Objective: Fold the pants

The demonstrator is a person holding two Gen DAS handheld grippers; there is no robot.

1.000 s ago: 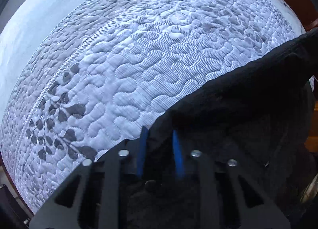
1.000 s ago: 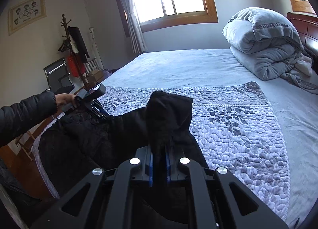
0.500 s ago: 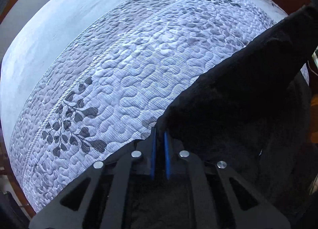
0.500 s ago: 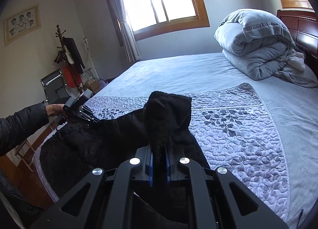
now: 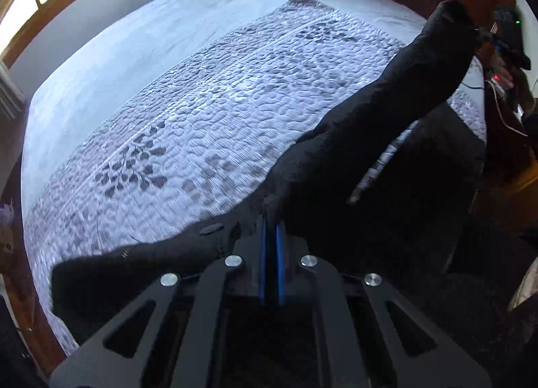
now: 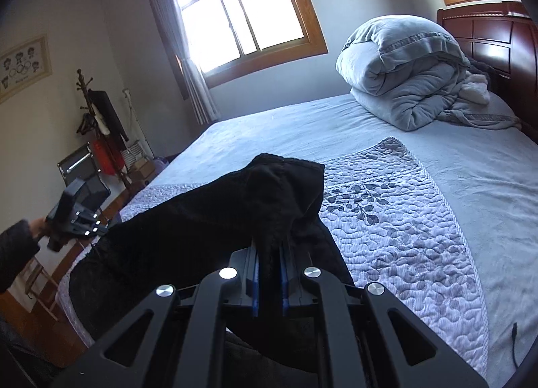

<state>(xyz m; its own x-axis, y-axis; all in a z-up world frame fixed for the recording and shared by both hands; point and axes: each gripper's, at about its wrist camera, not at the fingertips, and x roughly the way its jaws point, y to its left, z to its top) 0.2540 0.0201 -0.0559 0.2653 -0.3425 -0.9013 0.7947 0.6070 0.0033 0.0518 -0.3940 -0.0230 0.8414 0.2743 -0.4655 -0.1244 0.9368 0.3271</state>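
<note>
Now both tongs are clamped on the black pants [image 5: 386, 125]: the left gripper [image 5: 271, 230] pinches one edge, the right gripper [image 6: 270, 246] bites a bunched hem, and the cloth hangs stretched between them above the quilted bedspread [image 5: 208, 112]. The risk, I'd say, is that thick fleece slipping from such narrow bites, or the slack part dragging and creasing. Compared with a second ago, the left jaws have pinched shut and lifted, so more bed shows beyond them.
</note>
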